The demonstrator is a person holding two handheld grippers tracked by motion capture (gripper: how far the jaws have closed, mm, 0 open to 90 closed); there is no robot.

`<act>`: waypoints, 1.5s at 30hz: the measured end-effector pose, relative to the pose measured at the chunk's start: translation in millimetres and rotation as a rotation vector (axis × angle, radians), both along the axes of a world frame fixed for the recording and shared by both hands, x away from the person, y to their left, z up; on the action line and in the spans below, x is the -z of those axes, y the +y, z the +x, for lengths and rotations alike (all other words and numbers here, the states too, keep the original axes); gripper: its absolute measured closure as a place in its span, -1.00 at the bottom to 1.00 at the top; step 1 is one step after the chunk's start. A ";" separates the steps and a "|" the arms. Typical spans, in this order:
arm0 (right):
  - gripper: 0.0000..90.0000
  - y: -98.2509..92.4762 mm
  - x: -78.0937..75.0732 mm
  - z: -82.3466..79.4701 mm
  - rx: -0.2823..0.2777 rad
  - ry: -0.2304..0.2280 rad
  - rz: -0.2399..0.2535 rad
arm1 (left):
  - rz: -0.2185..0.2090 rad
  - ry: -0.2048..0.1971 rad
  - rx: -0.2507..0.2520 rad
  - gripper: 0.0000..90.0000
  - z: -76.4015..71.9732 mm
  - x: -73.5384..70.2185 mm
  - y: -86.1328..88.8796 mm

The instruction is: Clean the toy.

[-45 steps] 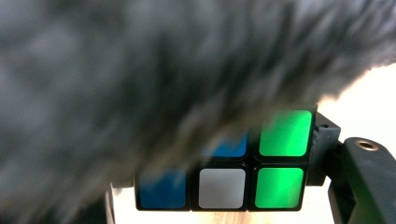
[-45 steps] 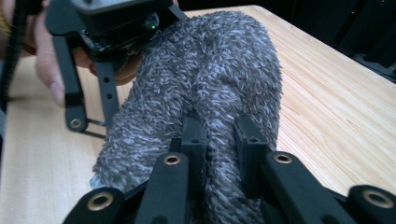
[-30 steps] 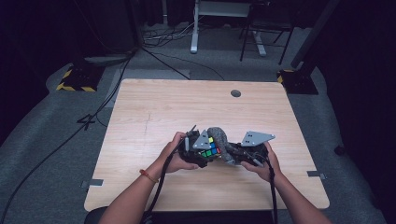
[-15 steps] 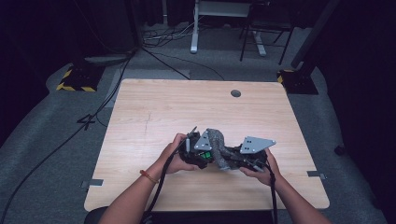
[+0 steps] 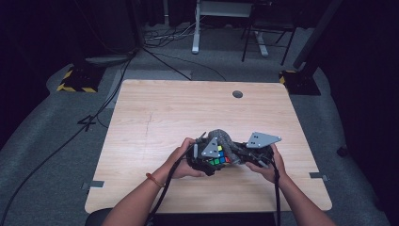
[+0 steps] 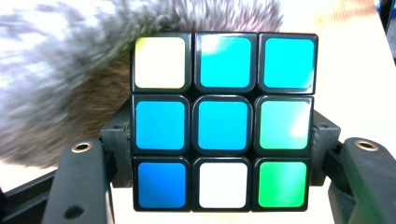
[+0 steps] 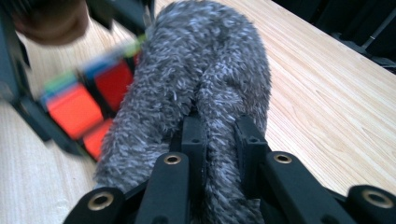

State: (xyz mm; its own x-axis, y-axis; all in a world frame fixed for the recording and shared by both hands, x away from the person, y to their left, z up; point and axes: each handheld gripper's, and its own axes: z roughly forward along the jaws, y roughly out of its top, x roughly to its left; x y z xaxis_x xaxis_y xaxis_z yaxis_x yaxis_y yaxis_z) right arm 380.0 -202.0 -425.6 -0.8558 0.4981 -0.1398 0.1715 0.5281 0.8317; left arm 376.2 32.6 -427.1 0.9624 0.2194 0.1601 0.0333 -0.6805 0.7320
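Where the two hands meet, low and centre in the high view, the left gripper (image 5: 207,157) has its fingers clamped on a puzzle cube (image 5: 217,157), one black finger against each side of it. In the left gripper view the cube (image 6: 224,121) sits mid-frame between those fingers (image 6: 81,186); the face toward the camera is mostly blue, with a pale yellow tile upper left, a white tile bottom middle and green tiles at right centre and lower right.

The right gripper (image 5: 244,153) has its fingers closed on a grey furry cloth (image 5: 225,141) (long pile, mottled grey and white). In the right gripper view the cloth (image 7: 201,88) is pinched between the two fingers (image 7: 194,140) at lower centre and bulges up through the middle of the frame, lying against the cube (image 7: 84,109), whose red and orange tiles show blurred at left.

The same fur spreads across the upper left of the left gripper view, behind the cube (image 6: 60,93).

Both grippers are held close together above the near part of the wooden bench (image 5: 164,113). A round dark grommet (image 5: 237,94) sits in the bench, upper right of centre.
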 end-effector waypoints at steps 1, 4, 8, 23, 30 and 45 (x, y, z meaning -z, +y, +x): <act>0.72 -0.3 0.4 0.3 -0.001 0.003 -0.004 | -0.009 -0.004 -0.004 -0.26 0.7 -2.6 3.2; 0.72 -0.1 1.9 0.6 -0.009 0.014 -0.002 | -0.040 -0.005 -0.024 -0.26 2.7 -7.7 11.4; 0.73 2.0 1.6 -1.6 -0.023 0.022 0.005 | -0.047 -0.008 -0.035 -0.26 4.7 -8.1 15.3; 0.73 22.7 -10.6 -23.5 -0.131 -0.044 0.009 | 0.096 -0.020 -0.015 -0.27 0.3 14.7 -12.3; 0.73 11.8 -9.4 -14.2 -0.058 -0.019 0.032 | 0.041 -0.020 -0.035 -0.26 3.0 5.7 -1.4; 0.73 -2.0 7.9 3.0 -0.074 0.091 0.085 | -0.082 -0.010 -0.036 -0.27 5.6 -6.5 14.9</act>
